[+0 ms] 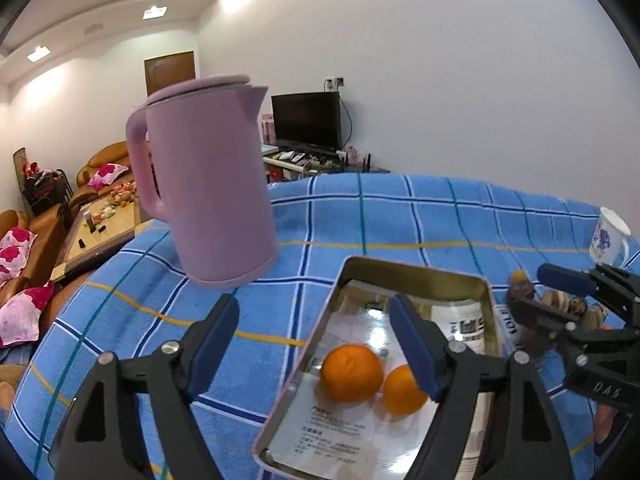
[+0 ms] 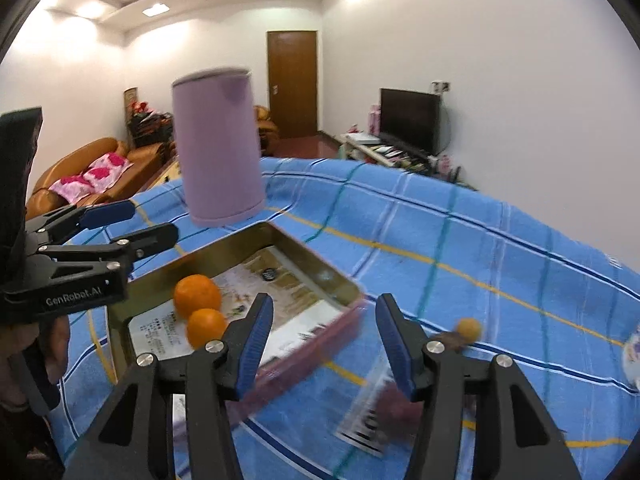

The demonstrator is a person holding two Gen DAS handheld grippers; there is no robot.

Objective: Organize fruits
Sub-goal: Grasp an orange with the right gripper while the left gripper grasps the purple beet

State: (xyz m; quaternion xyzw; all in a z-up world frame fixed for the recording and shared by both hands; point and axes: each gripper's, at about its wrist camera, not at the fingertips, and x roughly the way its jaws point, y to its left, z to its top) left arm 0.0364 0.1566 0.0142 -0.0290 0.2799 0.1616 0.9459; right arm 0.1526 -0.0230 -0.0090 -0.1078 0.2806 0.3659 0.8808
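Blue checked cloth [image 1: 400, 216] carries a tin tray [image 1: 490, 296] holding two oranges [image 1: 352, 372] (touching) between the empty, open left gripper [image 1: 316, 344] and right gripper [image 2: 324, 344], a pink jug [image 1: 212, 184] beyond.

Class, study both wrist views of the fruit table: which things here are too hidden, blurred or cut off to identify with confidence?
- Dark lumpy items, left wrist view: partly behind the right gripper, unidentifiable.
- Barcoded packet, right wrist view: motion-blurred, print unreadable.
- Small orange fruit, right wrist view: blurred, kind unclear.
- Mug, left wrist view: cut off by the lens edge.
- Printed sheet in the tin: text too small.
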